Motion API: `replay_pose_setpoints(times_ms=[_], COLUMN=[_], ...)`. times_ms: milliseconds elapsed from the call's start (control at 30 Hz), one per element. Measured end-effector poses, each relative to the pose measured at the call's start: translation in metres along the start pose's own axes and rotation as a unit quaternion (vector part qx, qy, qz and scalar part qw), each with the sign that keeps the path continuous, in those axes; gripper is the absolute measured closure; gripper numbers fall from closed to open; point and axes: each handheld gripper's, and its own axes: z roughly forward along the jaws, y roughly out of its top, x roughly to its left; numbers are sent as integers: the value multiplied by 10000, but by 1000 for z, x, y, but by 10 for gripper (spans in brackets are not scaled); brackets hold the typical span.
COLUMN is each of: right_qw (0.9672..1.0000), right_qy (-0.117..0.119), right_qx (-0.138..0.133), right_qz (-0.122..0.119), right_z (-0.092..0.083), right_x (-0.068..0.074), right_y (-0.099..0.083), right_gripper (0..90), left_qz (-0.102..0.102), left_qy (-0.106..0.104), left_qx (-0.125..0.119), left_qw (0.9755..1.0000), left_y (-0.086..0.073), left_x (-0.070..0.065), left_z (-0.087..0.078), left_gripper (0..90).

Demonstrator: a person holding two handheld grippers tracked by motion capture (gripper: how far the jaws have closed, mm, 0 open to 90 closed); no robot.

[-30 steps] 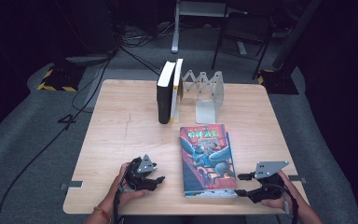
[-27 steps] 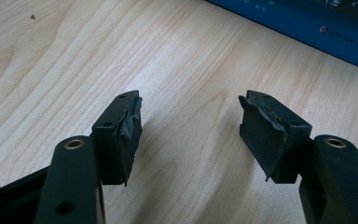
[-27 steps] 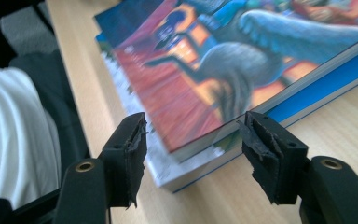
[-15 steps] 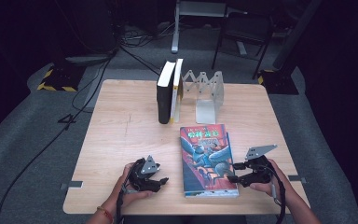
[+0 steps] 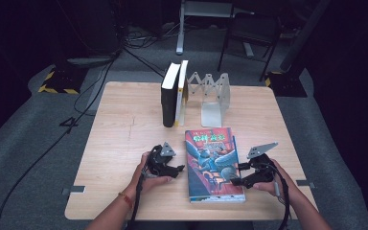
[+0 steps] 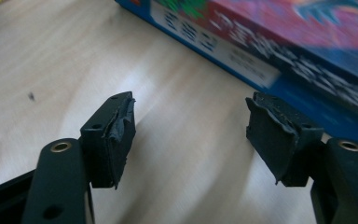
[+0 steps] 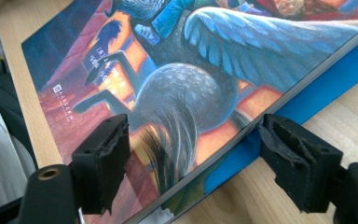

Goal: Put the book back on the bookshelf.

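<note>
Black right claw (image 7: 193, 161) agape astride book (image 7: 177, 70) edge

- The flat-lying illustrated paperback book (image 5: 214, 164) lies on the light wooden table (image 5: 120, 124), near its front edge.
- Behind the book stand the two upright books (image 5: 174, 95), and right of them the folding metal bookend rack (image 5: 210, 96).
- The left gripper (image 5: 172, 168) is just left of the book, the right gripper (image 5: 239, 175) at its right edge.
</note>
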Motion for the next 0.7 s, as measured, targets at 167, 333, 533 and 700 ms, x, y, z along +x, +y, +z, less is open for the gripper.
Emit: replay_pose_setpoints(times_ms=[167, 333, 533, 700], right_qw=[9998, 9992, 9982, 9983], right_qy=[-154, -297, -419, -372], right_qx=[5, 34, 2, -326], right_qz=[-159, -258, -436, -309], right_z=[1, 1, 3, 1], right_x=[4, 8, 10, 2], right_y=[3, 7, 15, 19], right_gripper=[243, 244, 263, 387], left_qz=[-90, 134, 115, 94], left_qy=[0, 185, 209, 202], left_qx=[-65, 3, -1, -19], left_qw=[9999, 9997, 9997, 9997], left_y=[9, 13, 13, 13], left_x=[4, 1, 1, 1], left_z=[10, 14, 14, 14], left_gripper=[329, 331, 335, 341])
